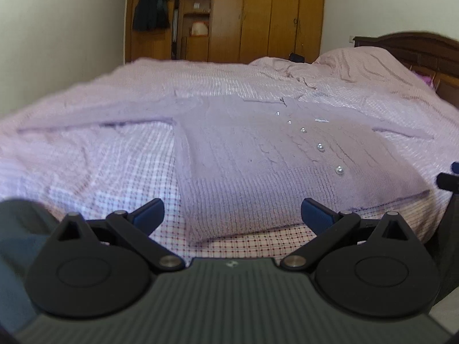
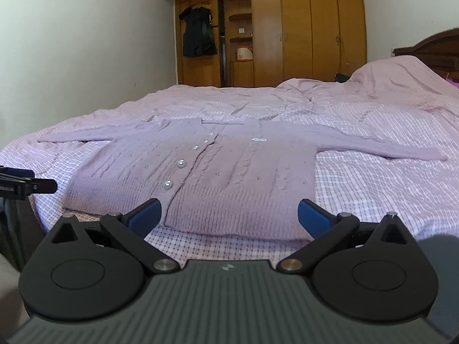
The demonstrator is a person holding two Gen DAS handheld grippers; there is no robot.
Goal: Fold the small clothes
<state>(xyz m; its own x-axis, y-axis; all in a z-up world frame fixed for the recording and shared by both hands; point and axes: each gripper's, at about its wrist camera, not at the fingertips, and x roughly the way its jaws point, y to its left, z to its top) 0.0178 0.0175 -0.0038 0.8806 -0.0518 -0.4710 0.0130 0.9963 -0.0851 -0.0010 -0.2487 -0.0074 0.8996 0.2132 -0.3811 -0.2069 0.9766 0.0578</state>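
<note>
A small lilac knitted cardigan (image 1: 258,157) with pearl buttons (image 1: 339,170) lies flat and buttoned on the bed, sleeves spread to both sides. It also shows in the right wrist view (image 2: 229,166). My left gripper (image 1: 232,215) is open and empty, just in front of the cardigan's hem near its left corner. My right gripper (image 2: 228,215) is open and empty, in front of the hem right of the button line. The right gripper's body (image 1: 447,183) shows at the right edge of the left wrist view, and the left gripper (image 2: 25,185) at the left edge of the right wrist view.
The bed has a pink checked sheet (image 2: 373,189) with a rumpled pillow area (image 2: 401,80) at the far right by the dark headboard (image 2: 430,46). A wooden wardrobe (image 2: 287,34) with a hanging dark garment (image 2: 198,34) stands behind the bed.
</note>
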